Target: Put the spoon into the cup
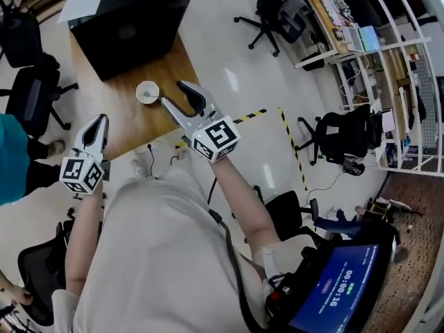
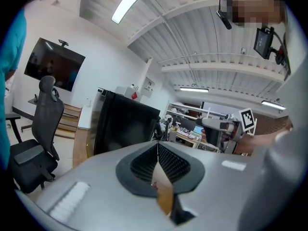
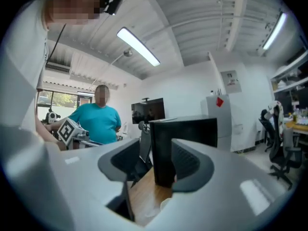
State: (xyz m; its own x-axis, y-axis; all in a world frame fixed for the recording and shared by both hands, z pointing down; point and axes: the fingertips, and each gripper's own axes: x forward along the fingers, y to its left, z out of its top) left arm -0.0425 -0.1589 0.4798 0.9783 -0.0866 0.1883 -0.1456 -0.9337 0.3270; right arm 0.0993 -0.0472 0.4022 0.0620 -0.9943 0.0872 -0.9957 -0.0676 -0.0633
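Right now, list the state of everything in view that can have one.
left hand-held gripper, jaws shut, empty
right hand-held gripper, jaws apart, nothing between them
cup, upright on the table, not held; contents too small to tell
screen, lit

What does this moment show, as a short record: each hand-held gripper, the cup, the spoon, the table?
left hand-held gripper: jaws together, nothing between them, in the air by the table's near edge
right hand-held gripper: jaws apart, empty, in the air beside the cup
cup: white, upright on the table
spoon: not clearly visible; cannot tell whether it is in the cup
table: wooden, also bears a black box behind the cup
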